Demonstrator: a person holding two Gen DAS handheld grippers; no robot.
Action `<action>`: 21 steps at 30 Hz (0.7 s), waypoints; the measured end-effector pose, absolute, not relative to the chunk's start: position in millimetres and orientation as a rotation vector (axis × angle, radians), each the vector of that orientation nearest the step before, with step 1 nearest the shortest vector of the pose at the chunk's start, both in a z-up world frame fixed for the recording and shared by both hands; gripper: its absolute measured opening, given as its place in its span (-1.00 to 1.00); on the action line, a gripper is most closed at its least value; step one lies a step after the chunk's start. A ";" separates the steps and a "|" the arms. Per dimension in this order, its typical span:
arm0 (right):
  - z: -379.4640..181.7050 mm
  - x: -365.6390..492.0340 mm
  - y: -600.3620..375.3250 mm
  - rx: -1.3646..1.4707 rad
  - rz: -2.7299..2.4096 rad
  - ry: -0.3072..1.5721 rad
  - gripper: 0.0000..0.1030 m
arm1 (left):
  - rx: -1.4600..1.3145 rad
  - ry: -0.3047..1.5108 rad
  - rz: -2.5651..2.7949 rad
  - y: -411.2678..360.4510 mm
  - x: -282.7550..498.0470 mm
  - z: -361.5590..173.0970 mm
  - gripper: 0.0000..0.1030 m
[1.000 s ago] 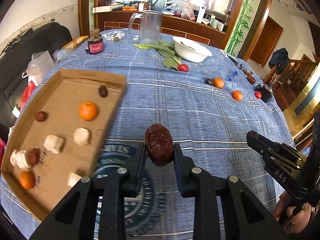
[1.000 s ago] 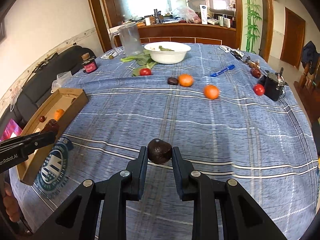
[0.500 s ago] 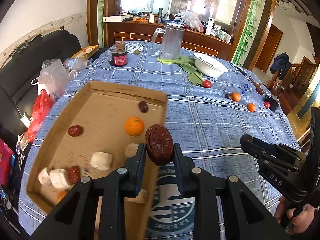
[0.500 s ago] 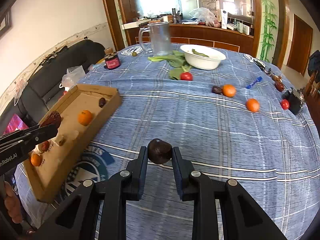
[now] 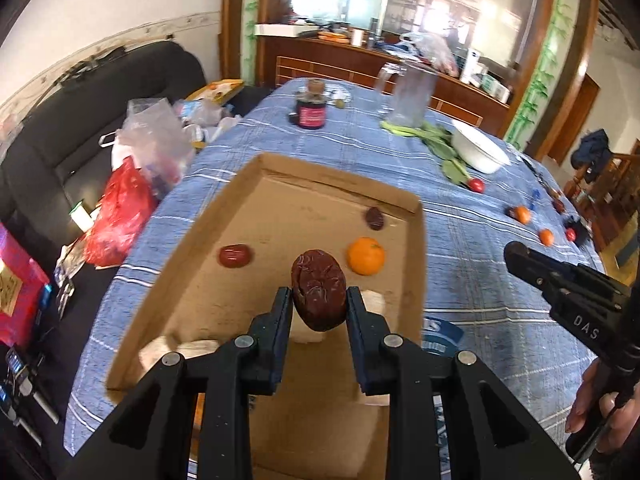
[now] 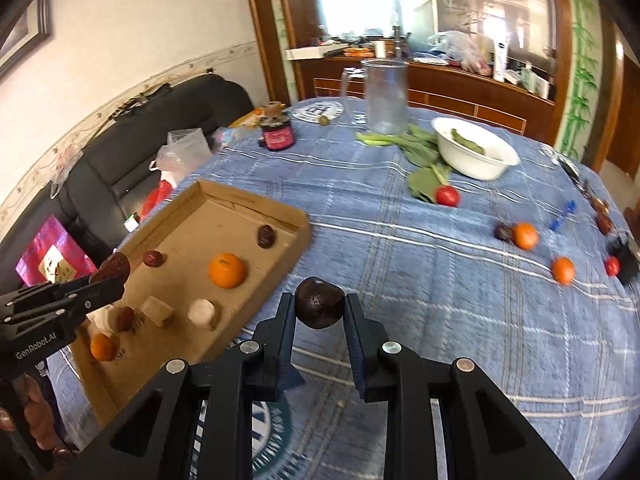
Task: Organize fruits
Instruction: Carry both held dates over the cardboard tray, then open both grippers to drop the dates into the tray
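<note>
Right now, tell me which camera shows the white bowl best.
The right wrist view: the white bowl sits whole and sharp there, greens visible inside. The left wrist view shows it smaller, nearer the edge, its inside hidden.

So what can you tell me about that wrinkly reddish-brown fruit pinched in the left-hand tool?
The wrinkly fruit looks like a dried red date: oval, dark reddish-brown, its skin creased and slightly glossy. It stands roughly upright, clamped at its lower sides between the two black fingers of the left gripper, its top poking above them. Nothing else touches it. It hangs in the air above the cardboard tray, and the right wrist view shows it over the tray's near left part.
</note>
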State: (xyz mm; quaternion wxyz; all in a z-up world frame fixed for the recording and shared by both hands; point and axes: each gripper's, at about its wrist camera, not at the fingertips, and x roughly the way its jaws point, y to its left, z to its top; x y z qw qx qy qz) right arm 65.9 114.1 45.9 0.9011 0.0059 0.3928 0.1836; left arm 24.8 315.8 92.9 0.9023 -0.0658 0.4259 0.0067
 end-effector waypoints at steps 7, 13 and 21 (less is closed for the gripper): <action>46.3 88.0 147.8 -0.006 0.444 0.819 -0.48 | -0.134 0.887 0.060 341.4 37.1 91.5 -0.50; 42.7 109.2 178.7 -0.017 0.476 0.827 -0.47 | -0.140 0.904 0.080 359.7 62.4 87.4 -0.50; 28.6 140.0 217.4 -0.023 0.511 0.866 -0.47 | -0.100 0.930 0.061 361.2 105.6 75.4 -0.50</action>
